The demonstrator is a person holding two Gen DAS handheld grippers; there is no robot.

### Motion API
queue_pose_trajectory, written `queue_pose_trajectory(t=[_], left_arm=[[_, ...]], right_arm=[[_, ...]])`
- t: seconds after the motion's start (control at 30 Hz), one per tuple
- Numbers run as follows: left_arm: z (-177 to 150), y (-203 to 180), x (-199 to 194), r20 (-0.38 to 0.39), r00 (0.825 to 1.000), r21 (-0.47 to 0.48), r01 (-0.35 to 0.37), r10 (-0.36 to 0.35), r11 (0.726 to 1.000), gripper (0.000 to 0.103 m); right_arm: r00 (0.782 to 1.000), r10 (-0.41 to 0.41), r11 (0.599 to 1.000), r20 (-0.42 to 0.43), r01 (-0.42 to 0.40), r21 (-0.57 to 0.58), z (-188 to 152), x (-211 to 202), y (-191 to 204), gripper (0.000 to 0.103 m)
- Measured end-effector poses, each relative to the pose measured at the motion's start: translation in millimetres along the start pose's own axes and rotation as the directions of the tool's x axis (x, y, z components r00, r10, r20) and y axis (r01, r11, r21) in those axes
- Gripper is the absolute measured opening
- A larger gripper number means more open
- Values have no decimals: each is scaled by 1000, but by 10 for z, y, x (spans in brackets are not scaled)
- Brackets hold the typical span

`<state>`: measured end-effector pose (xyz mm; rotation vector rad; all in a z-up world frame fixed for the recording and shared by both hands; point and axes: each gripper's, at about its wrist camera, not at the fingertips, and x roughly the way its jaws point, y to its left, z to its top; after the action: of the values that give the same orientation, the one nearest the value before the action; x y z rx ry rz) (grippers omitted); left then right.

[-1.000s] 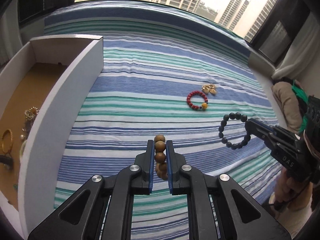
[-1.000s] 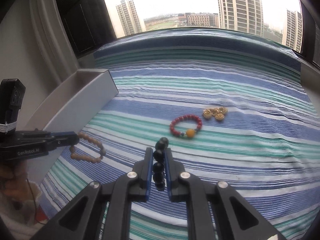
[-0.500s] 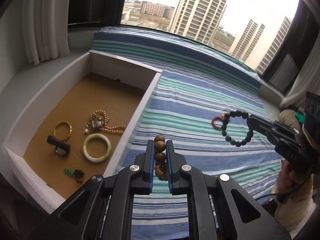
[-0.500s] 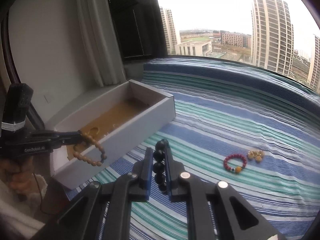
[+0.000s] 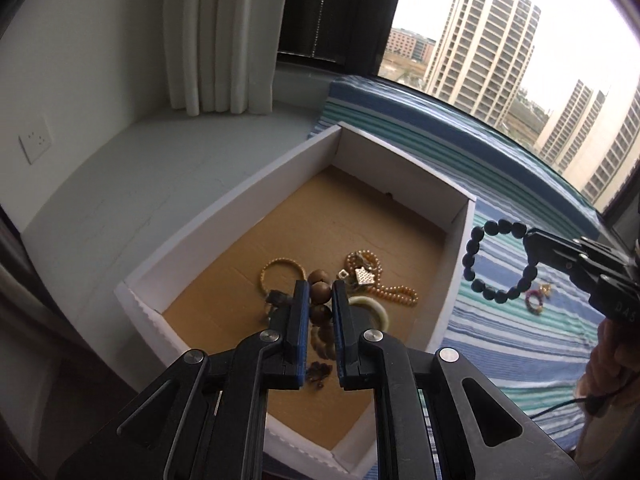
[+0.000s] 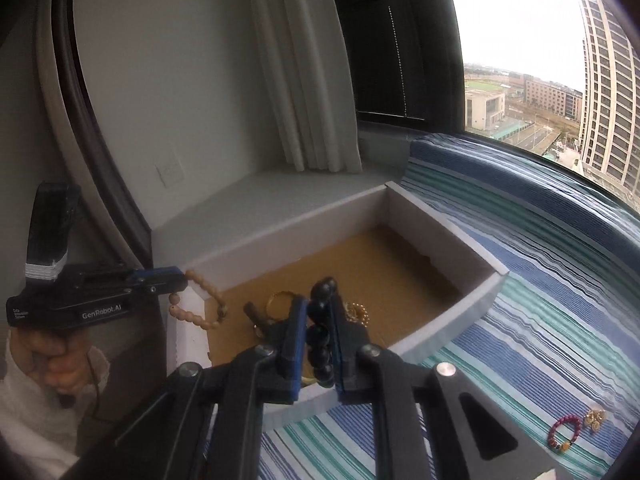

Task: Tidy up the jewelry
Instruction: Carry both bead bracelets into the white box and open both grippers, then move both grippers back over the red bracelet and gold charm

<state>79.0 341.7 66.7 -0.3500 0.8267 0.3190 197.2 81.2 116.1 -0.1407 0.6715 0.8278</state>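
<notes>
Your left gripper (image 5: 320, 312) clamps a brown wooden bead bracelet (image 5: 320, 292) over the shallow white cardboard box (image 5: 240, 216), your right gripper (image 6: 318, 320) pinches a black bead bracelet (image 6: 320, 344) apparently above its near wall, so releasing early could drop that one outside.

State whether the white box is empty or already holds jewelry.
Not empty: the white box holds a gold bangle, a pale jade bangle and a bead necklace.

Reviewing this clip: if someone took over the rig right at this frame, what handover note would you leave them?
Left gripper: shut on the wooden bead bracelet, held above the white box.
Right gripper: shut on the black bead bracelet, which in the left view hangs over the striped cloth beside the box's right wall.
Done: several pieces already lie in the box, among them a pale bangle and a gold bangle.
Left: drop both bracelets in the box, then fetch the red bead bracelet and gold earrings from the cloth.
</notes>
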Motion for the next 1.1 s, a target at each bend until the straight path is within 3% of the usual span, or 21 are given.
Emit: queue_pose_trajectory(t=[0.13,0.3,0.63,0.7,0.77,0.83,0.9,0.97,1.03,1.1], left_arm=[[-17,310,274,-53,998,-57,-37,34,998,9],[-67,643,606,-115,991,-112,-78,65,991,9],[-268,824,943,-212,973,-154,-120,85,981,10],[-318,767,933,-216,973,-151,-120,86,981,20],[-359,694,902,-207,975,-142,-115,84,983,53],[-382,606,837,-188,978,-133,-117,91,984,66],[-400,523,773,-172,980,-119,-119,98,986,69],[-417,434,705,-151,982,-101,-134,118,986,75],[-443,338,637,-130,981,-79,-156,145,985,77],[-465,224,573,-117,981,-59,-161,153,985,77]], right_arm=[[993,83,997,-80,-83,8,75,471,158,11],[968,153,988,-197,-155,6,8,1019,453,12],[913,165,984,-373,-178,1,-345,1754,735,13],[916,157,987,-369,-159,24,-378,1761,687,14],[922,153,988,-356,-148,40,-384,1722,655,22],[929,145,989,-341,-138,44,-378,1675,623,26],[935,122,992,-332,-118,33,-357,1631,614,27],[944,84,996,-320,-86,8,-353,1565,624,44],[952,47,998,-302,-54,-15,-362,1459,632,52],[958,28,999,-286,-38,-29,-398,1326,612,52]])
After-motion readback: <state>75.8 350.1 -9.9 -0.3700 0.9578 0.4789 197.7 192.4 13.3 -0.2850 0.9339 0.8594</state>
